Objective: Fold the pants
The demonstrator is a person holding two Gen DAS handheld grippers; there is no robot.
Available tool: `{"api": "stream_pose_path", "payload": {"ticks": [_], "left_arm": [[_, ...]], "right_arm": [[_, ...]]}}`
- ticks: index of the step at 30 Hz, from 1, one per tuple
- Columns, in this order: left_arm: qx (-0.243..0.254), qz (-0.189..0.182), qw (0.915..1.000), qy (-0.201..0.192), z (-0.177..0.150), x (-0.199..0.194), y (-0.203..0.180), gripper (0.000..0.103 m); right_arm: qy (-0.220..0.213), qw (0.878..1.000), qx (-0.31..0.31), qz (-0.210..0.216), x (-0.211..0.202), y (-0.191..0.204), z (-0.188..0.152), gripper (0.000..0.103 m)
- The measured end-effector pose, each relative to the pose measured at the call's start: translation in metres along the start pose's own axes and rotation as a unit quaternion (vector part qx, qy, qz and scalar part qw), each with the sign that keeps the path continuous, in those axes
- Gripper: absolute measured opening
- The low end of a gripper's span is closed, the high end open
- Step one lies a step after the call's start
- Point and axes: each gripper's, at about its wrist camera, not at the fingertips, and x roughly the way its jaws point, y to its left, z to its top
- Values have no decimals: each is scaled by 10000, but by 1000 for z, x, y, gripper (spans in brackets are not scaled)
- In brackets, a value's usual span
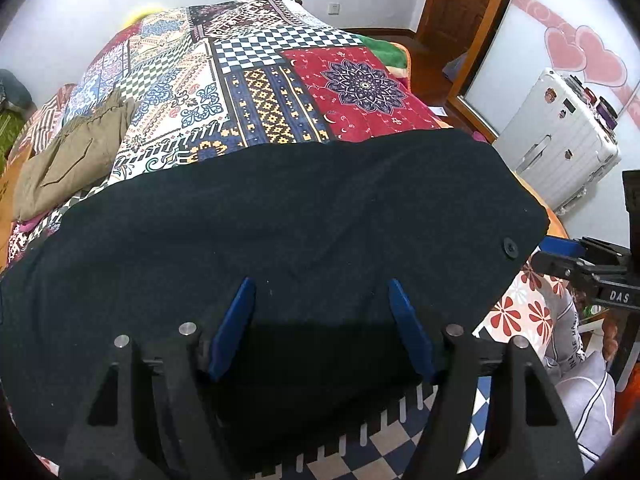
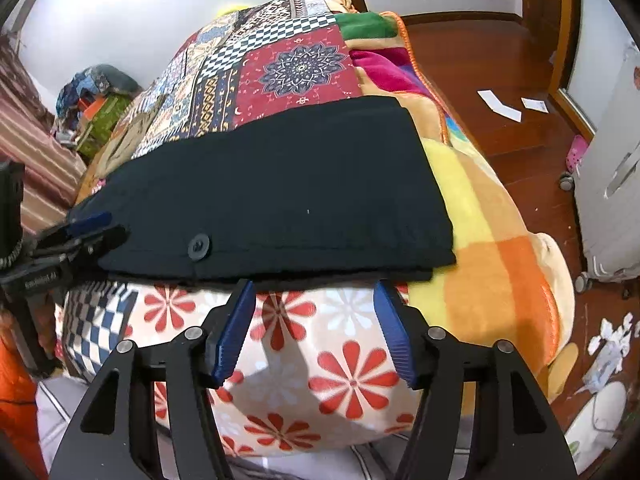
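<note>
Black pants (image 1: 280, 220) lie flat across the near end of the bed, folded lengthwise, with a black button (image 1: 511, 247) near their right edge. In the right wrist view the pants (image 2: 280, 192) span the bed with the button (image 2: 198, 246) at the near edge. My left gripper (image 1: 322, 292) is open, its blue pads over the pants' near part, holding nothing. My right gripper (image 2: 314, 288) is open just short of the pants' near hem, above the flowered bedding. It also shows in the left wrist view (image 1: 560, 252) beside the pants' right end.
A patchwork quilt (image 1: 260, 92) covers the bed. Khaki pants (image 1: 76, 156) lie at the far left. A white suitcase (image 1: 560, 140) stands on the right. An orange and yellow blanket (image 2: 500, 272) hangs off the bed's right side above the wooden floor (image 2: 500, 80).
</note>
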Motion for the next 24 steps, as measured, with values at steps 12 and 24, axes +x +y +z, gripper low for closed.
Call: {"api": "stream_pose_path", "payload": {"ticks": [12, 24], "left_arm": [[-35, 9, 10000, -25, 2, 2, 2, 74], [3, 48, 10000, -43, 4, 5, -1, 76]], "right_arm": [[-184, 9981, 472, 345, 17, -2, 22, 59], [-286, 9965, 640, 459, 4, -2, 20, 60]]}}
